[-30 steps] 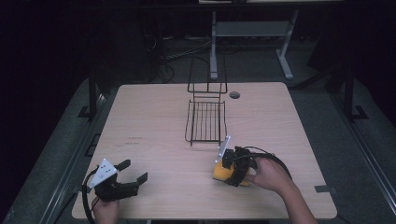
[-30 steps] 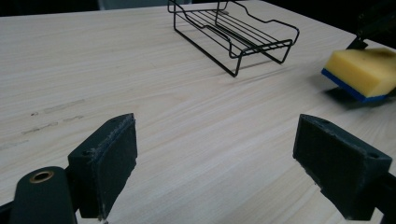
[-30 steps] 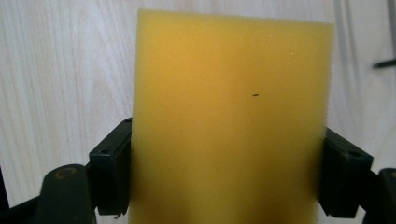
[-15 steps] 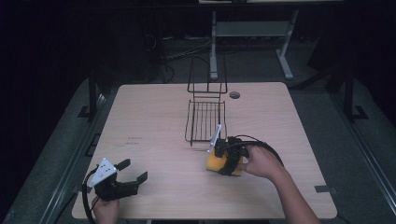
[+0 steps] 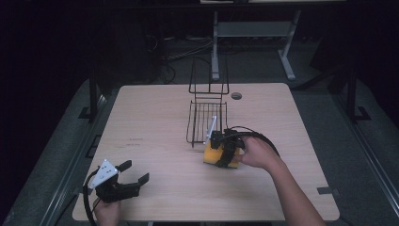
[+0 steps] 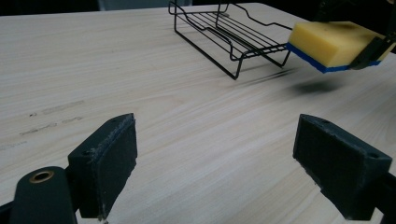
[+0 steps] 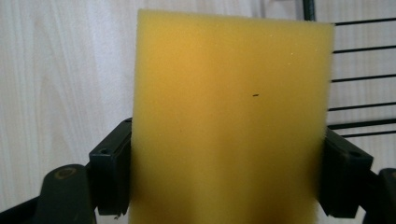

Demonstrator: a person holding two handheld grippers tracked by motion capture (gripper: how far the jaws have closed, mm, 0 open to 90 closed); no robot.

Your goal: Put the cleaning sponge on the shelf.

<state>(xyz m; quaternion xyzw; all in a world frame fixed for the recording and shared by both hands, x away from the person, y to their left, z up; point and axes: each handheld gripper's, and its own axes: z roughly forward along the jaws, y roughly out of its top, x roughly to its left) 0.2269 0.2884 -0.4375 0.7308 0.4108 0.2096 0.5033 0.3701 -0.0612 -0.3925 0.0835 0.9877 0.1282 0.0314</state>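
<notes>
Dark floor and some cables surround the light wooden tabletop (image 5: 155, 117), which carries few things. Near its middle, toward the right, a yellow sponge (image 5: 212, 153) with a blue underside is held in the right gripper (image 5: 224, 149), whose two black jaws press on its two opposite sides; in the right gripper view the sponge (image 7: 231, 121) stands between the jaws and covers most of the wood behind it. In the left gripper view the sponge (image 6: 332, 44) is lifted off the tabletop, with its shadow on the wood below. Just beside it, on the far side, stands a black wire rack (image 5: 205, 120), its low front edge close to the sponge; I cannot tell if they touch. A small round hole (image 5: 236, 96) is in the tabletop behind the rack. The left gripper (image 5: 132, 173) rests at the near left corner, well apart from the sponge, with its jaws spread wide and nothing between them.
</notes>
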